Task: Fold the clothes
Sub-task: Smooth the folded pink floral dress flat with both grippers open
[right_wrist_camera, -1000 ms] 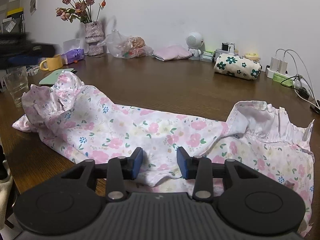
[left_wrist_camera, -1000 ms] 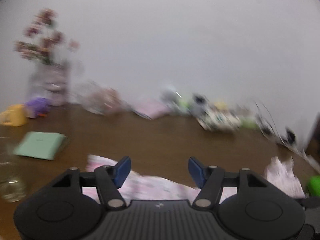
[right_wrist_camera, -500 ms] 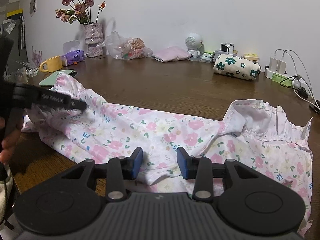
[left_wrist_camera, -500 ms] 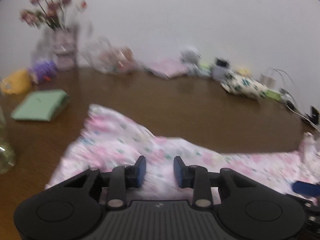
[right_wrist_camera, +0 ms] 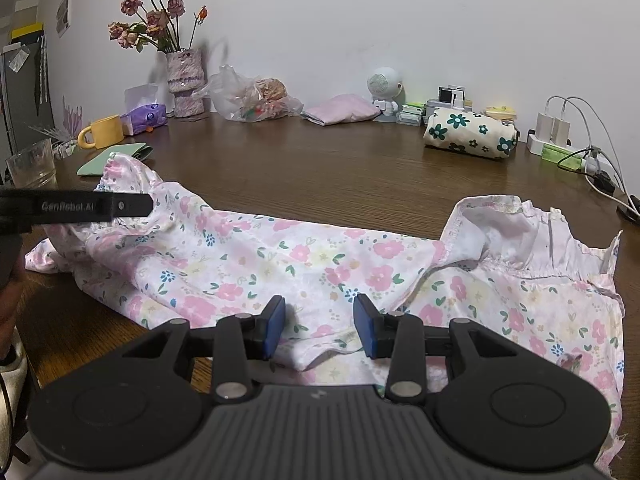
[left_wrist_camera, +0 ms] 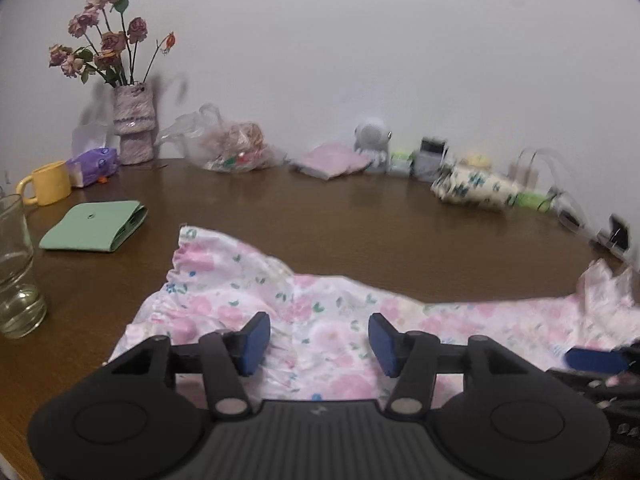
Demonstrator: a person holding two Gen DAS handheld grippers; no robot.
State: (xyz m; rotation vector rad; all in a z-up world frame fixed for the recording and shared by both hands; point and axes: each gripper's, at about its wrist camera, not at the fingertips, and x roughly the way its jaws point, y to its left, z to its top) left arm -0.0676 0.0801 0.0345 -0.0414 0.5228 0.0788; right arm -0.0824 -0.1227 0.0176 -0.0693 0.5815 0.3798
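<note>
**Floral garment spread on the table, both grippers poised over it with nothing held**

Left wrist view: the left gripper (left_wrist_camera: 318, 339) hung with its blue fingers wide apart above the floral garment (left_wrist_camera: 320, 320), which lay on the brown table (left_wrist_camera: 360, 220) on the viewer's side of the green pouch (left_wrist_camera: 94, 230); its ruffled corner was the part nearest that pouch. Right wrist view: the right gripper (right_wrist_camera: 319, 328) had its fingers apart too, clamping nothing, just over the garment's near hem (right_wrist_camera: 320, 354), well to the right of the pouch (right_wrist_camera: 116, 156). The cloth looked thin, light and limp, likely a little slippery; it would sag and bunch when lifted. The gathered ruffle edges or the stitched hem seemed the firmest places to pinch, one at each end.
</note>
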